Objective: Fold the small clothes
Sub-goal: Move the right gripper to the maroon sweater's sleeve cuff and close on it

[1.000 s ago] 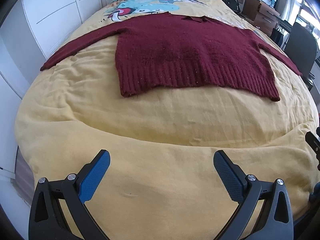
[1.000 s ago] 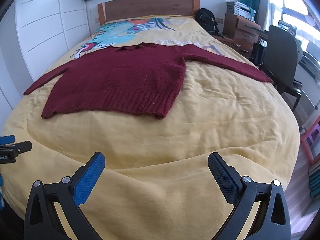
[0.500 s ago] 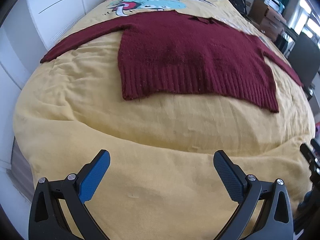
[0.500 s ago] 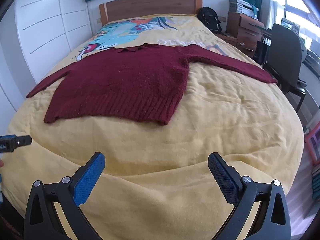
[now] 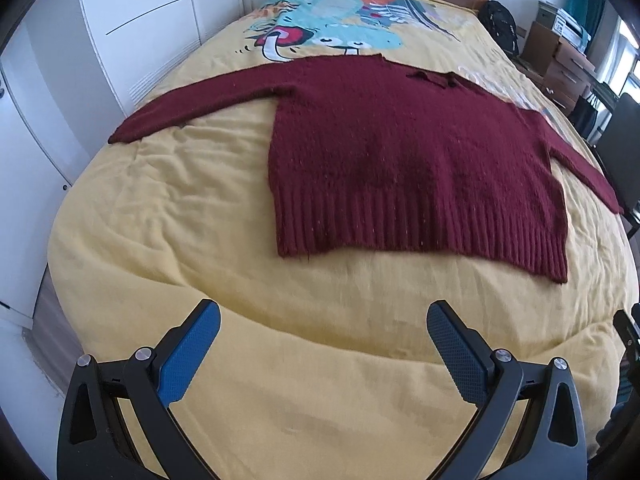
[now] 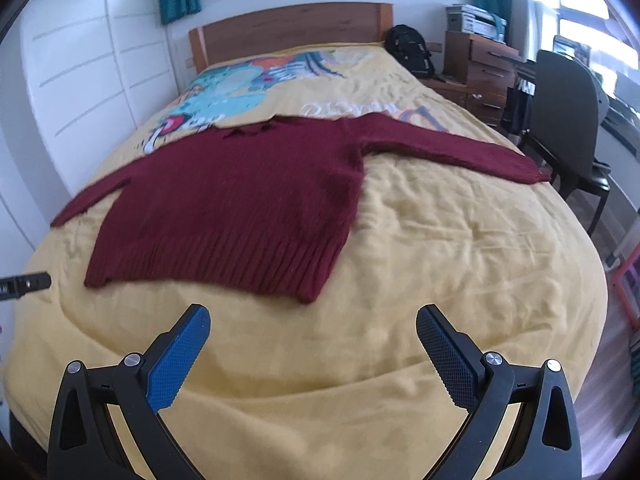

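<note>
Sweater (image 5: 400, 152) lies flat on the yellow duvet (image 5: 200, 240), sleeves spread, unfolded.

We hold both tools short of the ribbed hem (image 5: 420, 224), over bare cover: our left gripper (image 5: 323, 322) and right gripper (image 6: 313, 324) each have fingers spread wide, pinching nothing. We judge the knit soft, floppy and fairly light, likely to sag and stretch when lifted, and it should not slip in the pads. We would take the left cuff (image 5: 128, 130) and the right cuff (image 6: 524, 168) first, or else the hem corners.
</note>
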